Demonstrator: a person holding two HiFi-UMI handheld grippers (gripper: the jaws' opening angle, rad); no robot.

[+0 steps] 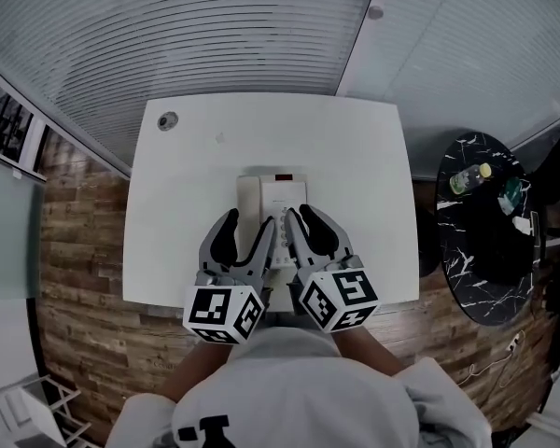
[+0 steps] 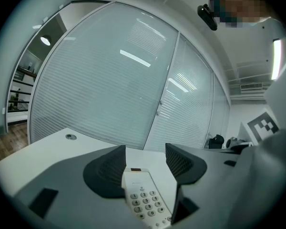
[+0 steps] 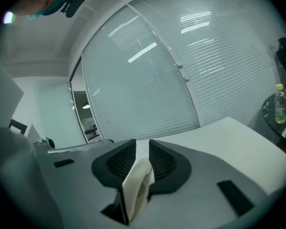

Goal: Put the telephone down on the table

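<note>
Jaws of the left gripper (image 1: 249, 220) and right gripper (image 1: 299, 215) sit side by side over the white telephone (image 1: 273, 194), above the table (image 1: 187, 203). Left gripper view: jaws wide apart, keypad between them, with a gap beside one pad. Right gripper view: jaws nearly together, pinching the telephone's thin edge.

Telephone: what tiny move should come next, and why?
Probably close the left gripper on the telephone, so both hold it before laying it on the white table. The right gripper pinches its thin edge, but the left jaws stand apart around its keypad.
</note>
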